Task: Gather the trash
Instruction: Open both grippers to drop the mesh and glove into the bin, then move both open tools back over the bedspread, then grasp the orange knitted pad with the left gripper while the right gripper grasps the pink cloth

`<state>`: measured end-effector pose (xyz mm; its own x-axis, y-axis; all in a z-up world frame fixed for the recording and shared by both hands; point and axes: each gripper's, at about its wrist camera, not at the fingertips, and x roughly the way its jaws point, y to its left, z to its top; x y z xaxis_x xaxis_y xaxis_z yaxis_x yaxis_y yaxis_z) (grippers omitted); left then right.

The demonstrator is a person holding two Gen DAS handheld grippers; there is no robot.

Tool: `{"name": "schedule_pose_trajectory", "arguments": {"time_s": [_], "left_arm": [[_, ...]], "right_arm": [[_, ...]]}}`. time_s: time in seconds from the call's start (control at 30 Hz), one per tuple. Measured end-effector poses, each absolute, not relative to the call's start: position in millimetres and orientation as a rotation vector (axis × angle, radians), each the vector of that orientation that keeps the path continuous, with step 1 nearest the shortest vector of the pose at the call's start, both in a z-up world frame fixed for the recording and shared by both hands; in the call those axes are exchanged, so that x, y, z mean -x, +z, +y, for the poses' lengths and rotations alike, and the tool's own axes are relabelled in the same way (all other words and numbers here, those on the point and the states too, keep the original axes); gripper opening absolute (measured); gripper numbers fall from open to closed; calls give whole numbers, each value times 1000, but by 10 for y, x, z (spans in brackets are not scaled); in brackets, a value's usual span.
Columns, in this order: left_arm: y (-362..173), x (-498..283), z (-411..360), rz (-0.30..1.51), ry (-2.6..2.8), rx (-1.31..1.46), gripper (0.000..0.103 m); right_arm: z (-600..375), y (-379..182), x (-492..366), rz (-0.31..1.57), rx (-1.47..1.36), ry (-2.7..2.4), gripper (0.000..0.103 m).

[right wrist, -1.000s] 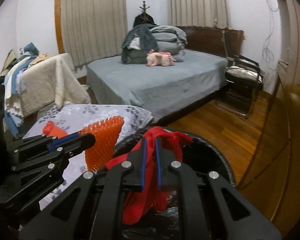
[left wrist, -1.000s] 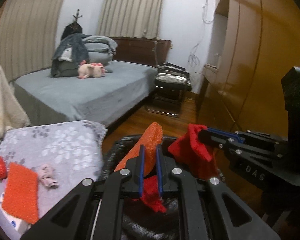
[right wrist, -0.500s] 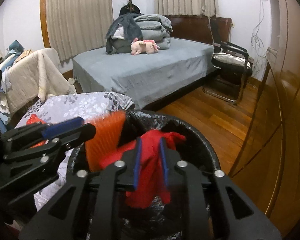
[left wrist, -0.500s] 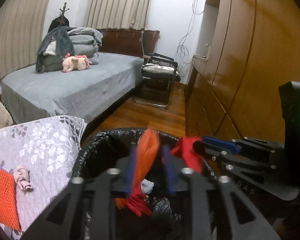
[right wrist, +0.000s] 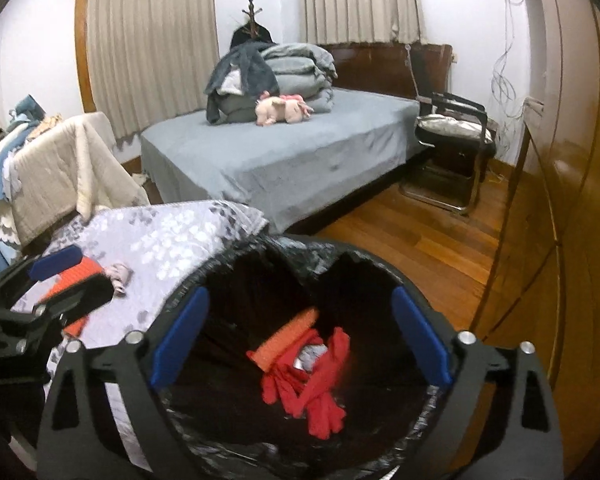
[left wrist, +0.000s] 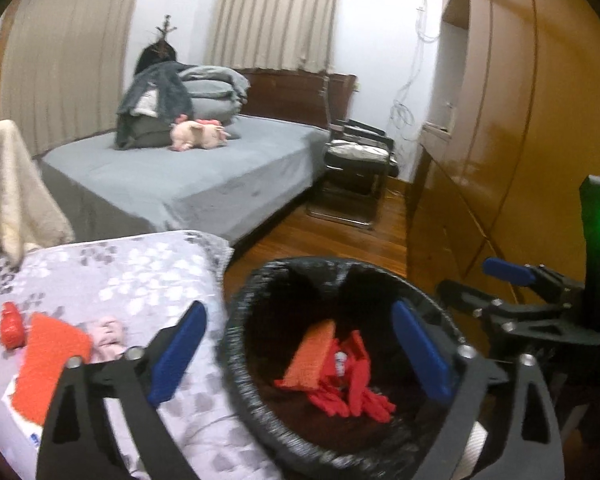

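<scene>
no readable text, labels, brands or numbers in either view

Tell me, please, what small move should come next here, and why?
Probably swing the left hand-held gripper toward the orange pad on the floral cloth. Both hand-held grippers have just been opening and hold nothing; the red glove and the other orange piece already lie in the black bin.

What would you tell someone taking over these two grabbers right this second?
Left gripper and right gripper: both open, empty; their jaws have just been opening over the black-lined bin.
Done: an orange sponge and a red cloth now lie in the bin.
Left on the floral cover: another orange sponge, a small red item, a pink crumpled scrap.
</scene>
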<state>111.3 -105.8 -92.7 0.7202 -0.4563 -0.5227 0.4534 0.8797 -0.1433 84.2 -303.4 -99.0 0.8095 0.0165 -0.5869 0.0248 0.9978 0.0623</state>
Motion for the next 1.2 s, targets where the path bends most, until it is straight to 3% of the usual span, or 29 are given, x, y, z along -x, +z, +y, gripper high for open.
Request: {"name": "schedule_pose_trajectory", "arguments": {"time_s": [0.57,1.2], "left_arm": [[-813,-1010,305,529,-188,47,97],[-1342,-1486,1300,606,47,75,95]], "right_arm": [[-2038,-892,-1187,591,-41,186,95],[-836,-1390,-1956,637,19,299,95]]}}
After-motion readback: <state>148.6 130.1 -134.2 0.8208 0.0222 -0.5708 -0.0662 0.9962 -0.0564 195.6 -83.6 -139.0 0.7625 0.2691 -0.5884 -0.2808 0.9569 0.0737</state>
